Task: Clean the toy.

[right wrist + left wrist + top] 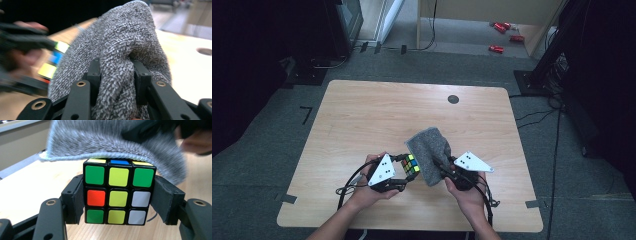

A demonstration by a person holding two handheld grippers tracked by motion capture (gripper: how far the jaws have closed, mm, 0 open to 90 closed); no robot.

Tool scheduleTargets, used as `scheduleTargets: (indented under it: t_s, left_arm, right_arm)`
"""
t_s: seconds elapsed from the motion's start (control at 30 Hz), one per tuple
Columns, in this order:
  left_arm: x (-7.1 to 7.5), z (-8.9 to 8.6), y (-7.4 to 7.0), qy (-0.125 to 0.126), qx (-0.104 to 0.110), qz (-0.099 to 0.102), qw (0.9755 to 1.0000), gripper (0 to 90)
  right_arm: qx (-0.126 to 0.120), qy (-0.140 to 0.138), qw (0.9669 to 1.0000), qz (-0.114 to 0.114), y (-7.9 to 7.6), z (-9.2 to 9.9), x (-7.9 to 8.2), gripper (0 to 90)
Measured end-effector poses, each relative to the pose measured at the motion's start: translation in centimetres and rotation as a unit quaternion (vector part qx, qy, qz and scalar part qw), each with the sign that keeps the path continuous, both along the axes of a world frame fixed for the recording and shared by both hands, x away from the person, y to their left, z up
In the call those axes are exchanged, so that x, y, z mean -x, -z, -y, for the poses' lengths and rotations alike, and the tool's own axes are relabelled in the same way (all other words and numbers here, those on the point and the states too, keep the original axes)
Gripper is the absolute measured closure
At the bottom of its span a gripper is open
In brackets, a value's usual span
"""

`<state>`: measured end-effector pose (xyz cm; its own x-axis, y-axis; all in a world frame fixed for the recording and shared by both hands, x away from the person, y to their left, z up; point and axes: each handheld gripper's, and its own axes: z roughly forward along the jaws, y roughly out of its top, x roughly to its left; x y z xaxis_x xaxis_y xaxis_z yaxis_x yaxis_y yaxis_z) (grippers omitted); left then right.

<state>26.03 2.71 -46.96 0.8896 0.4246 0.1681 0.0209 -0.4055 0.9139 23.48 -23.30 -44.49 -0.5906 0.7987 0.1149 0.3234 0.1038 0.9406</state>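
Pale wooden tabletop (362,115) over grey carpet. Near its front edge, left gripper (404,175) clamped on a colour cube (119,191), pads pressing both sides. Right gripper (116,80) pinching a grey knit cloth (125,47), draped against the cube's top.

One puzzle cube (119,195), one grey cloth (430,152), two grippers.
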Motion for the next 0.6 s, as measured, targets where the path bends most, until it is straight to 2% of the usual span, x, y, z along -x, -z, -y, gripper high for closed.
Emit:
scheduleTargets:
  t_s: [0.07, 0.13, 0.17, 0.23, 0.33, 0.43, 0.47, 0.53, 0.6]
  left_arm:
    - [0.1, 0.3, 0.1, -0.001, -0.006, 0.002, 1.0, 34.9]
    - [0.3, 0.4, 0.0, 0.004, 0.0, 0.0, 1.0, 34.9]
    - [0.3, 0.4, 0.0, 0.004, 0.0, 0.0, 1.0, 34.9]
    - [0.4, 0.1, -0.1, 0.008, 0.0, 0.005, 1.0, 34.9]
    - [0.1, -0.3, -0.3, 0.012, 0.016, -0.001, 0.9998, 35.0]
    - [-0.1, -0.6, -0.5, 0.01, 0.031, -0.008, 0.9994, 35.0]
    - [-0.2, -0.6, -0.4, 0.007, 0.027, -0.007, 0.9996, 35.0]
    - [-0.1, -0.4, -0.1, 0.003, 0.009, 0.0, 1.0, 35.0]
    - [0.1, -0.2, 0.0, 0.008, 0.004, 0.002, 1.0, 35.0]
  right_arm:
    - [-0.002, -0.042, 0.999, 0.018, -0.6, -1.0, 0.7, 66.0]
    - [0.021, -0.073, 0.9967, 0.03, -0.7, -2.5, 1.3, 65.8]
    - [0.029, -0.075, 0.9963, 0.03, -0.6, -2.9, 1.4, 65.8]
    - [0.031, -0.067, 0.9968, 0.031, -0.3, -2.9, 1.3, 65.7]
    - [0.041, -0.02, 0.9989, 0.013, 0.2, -1.6, 0.4, 66.3]
    - [0.024, 0.01, 0.9996, -0.008, 0.5, 0.0, -0.3, 66.8]
    - [0.016, 0.011, 0.9998, -0.009, 0.4, 0.2, -0.3, 66.8]
    - [-0.011, -0.006, 0.9999, 0.003, -0.4, 0.3, 0.1, 66.7]
    - [-0.012, -0.038, 0.9989, 0.023, -1.0, -0.6, 0.7, 66.5]
